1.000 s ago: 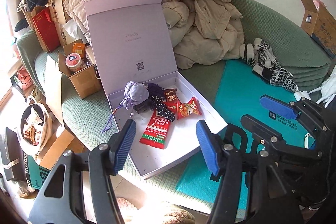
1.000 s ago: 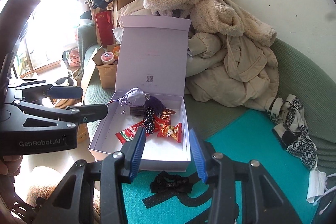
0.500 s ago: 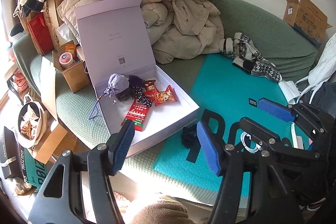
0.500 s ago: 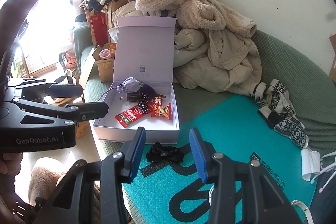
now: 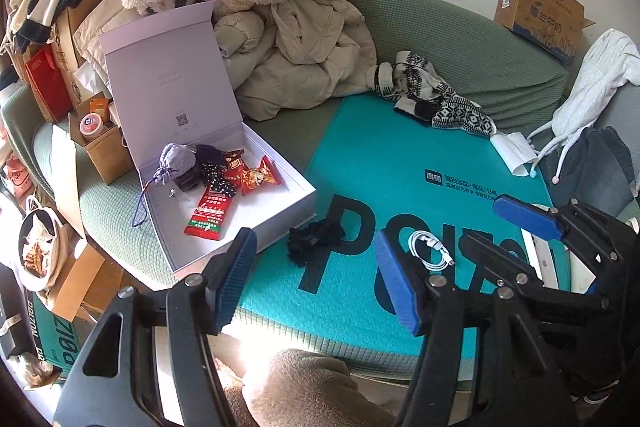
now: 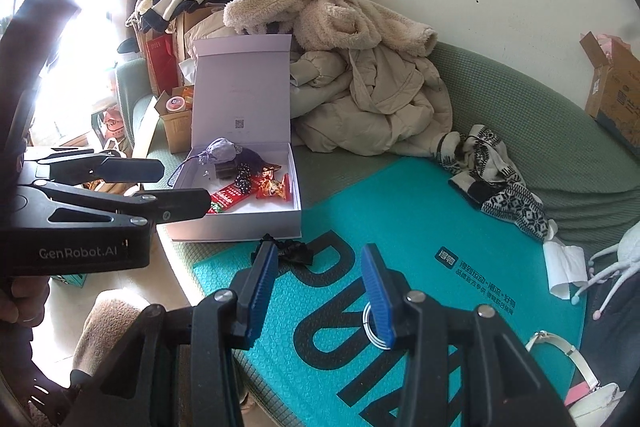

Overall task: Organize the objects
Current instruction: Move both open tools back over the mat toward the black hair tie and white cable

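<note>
Left wrist view takes in a green sofa (image 5: 460, 39) piled with a heap of coats (image 5: 280, 39), with a teal mat (image 5: 400, 163) spread over the seat. On the sofa at the mat's left edge sits an open white gift box (image 5: 280, 211), lid upright, holding a red snack packet (image 5: 210, 213), smaller snack packs (image 5: 260, 177) and a grey drawstring pouch (image 5: 176, 159). Loose on the mat, just beside the box wall, lies a black scrunchie (image 5: 316, 237); a coiled white cable (image 5: 430, 251) lies a little further right. Both look like candidates for the box. The scrunchie should be feather-light, soft and floppy, so pinching a bunched fold near its middle seems safest. The cable is light but springy, and taking it across several loops at once should keep the coil from unwinding. The left gripper (image 5: 316, 283) hangs above the mat with fingers wide and empty. The right gripper (image 6: 318, 291) also has wide, empty fingers, with the scrunchie (image 6: 294, 251) just beyond its left finger.
</note>
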A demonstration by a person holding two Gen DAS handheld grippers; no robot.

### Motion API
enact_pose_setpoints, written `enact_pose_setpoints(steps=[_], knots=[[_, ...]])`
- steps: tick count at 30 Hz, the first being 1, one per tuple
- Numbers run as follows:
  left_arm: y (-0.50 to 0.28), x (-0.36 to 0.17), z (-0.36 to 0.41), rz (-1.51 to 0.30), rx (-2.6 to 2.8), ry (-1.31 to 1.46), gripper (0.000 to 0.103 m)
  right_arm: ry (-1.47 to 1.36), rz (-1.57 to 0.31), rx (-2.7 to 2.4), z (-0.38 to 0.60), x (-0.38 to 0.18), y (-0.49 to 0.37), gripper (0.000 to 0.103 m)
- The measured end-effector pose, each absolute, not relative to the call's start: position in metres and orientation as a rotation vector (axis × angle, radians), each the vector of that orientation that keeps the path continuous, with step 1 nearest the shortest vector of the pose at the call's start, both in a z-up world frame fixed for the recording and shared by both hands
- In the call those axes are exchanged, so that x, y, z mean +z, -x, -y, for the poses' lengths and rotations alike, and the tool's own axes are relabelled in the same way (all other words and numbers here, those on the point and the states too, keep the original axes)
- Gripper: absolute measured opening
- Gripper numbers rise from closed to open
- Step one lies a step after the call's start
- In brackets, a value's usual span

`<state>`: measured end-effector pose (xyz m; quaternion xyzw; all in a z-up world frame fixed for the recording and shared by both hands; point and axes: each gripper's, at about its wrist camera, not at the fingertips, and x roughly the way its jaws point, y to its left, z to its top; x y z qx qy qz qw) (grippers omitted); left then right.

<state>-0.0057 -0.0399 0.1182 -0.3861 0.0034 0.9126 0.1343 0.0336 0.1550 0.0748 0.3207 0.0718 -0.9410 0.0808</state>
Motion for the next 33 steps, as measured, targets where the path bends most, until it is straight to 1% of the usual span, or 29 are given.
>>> enact_pose_setpoints(steps=[9, 17, 21, 24, 30, 33], knots=[[0.0, 0.103, 0.011, -0.029, 2.579, 1.149, 0.06, -1.027, -0.129, -2.852, -0.185, 0.053, -0.048, 0.043], [0.005, 0.068, 0.006, 0.001, 2.527, 1.206, 0.06, -1.109, -0.028, -2.837, -0.209, 0.015, -0.043, 0.043], [0.014, 0.049, 0.002, 0.012, 2.505, 1.24, 0.06, -1.152, -0.014, -2.829, -0.217, -0.001, -0.035, 0.044], [0.024, 0.036, 0.001, 0.031, 2.483, 1.265, 0.06, -1.168, -0.013, -2.829, -0.221, -0.012, -0.026, 0.056], [0.05, 0.003, 0.0, 0.048, 2.442, 1.341, 0.06, -1.217, 0.016, -2.815, -0.228, -0.034, -0.006, 0.058], [0.064, -0.011, 0.001, 0.064, 2.43, 1.37, 0.06, -1.254, 0.038, -2.809, -0.233, -0.047, 0.006, 0.066]])
